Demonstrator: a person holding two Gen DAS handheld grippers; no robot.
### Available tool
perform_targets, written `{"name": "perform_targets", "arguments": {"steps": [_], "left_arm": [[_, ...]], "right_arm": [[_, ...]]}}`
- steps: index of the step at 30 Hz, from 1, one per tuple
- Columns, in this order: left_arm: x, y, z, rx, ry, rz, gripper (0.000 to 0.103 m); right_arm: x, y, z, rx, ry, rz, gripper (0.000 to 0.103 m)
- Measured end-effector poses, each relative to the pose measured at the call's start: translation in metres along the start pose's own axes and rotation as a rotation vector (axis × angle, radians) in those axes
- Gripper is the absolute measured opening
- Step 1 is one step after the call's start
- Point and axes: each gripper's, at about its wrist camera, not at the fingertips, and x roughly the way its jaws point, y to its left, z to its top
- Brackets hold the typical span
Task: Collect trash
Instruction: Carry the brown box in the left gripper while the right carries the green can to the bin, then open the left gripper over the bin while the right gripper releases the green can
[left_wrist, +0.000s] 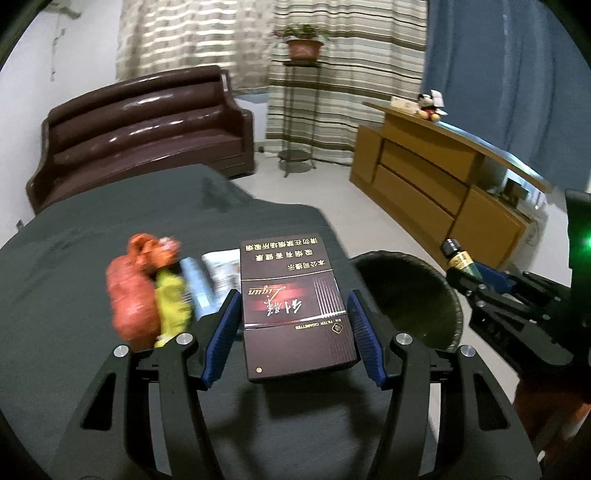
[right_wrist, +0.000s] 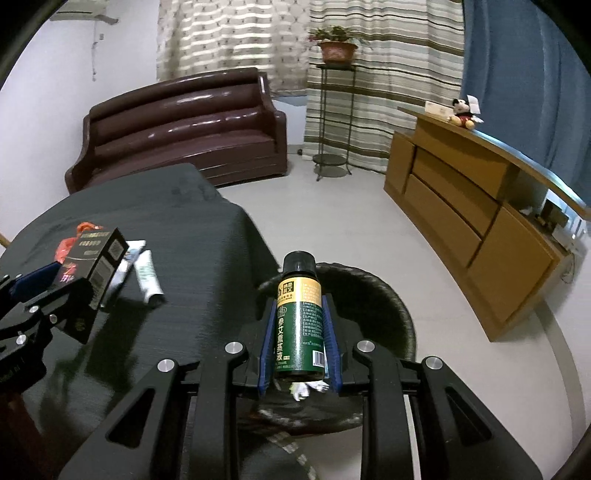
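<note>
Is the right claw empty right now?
No, the right claw is clamped on a green bottle above the black bin.

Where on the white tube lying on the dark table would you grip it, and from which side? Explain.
Grip the tube across its round middle, coming down from above with the fingers either side of its length. It lies flat on the table, so only its top and sides are free. Its far end sits close to a leaflet, so avoid that end.
</note>
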Motion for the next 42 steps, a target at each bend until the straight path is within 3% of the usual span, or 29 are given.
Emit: {"name": "perform_targets", "arguments": {"steps": [19,33,37,42], "left_arm": [[0.066,-0.083,0.015,0.085,0.050,-0.046,0.057],[0.093,-0.091,0.020,0.078,0.110,-0.026,0.058],[0.092,-0.089,0.020,0.071,0.112,-0.026,0.058],[0.090,-0.090,0.021,0.067,0.116,-0.024,0.058]], "right_arm": [[0.024,-0.043,-0.004,0.089,0.022,0.005,0.025],[0.040,-0.056,-0.003,0.124,0.036,0.019,0.025],[0.040,-0.062,-0.005,0.155,0.029,0.025,0.033],[0.035,-0.063,-0.005,0.170,0.020,0.021,0.033]]}}
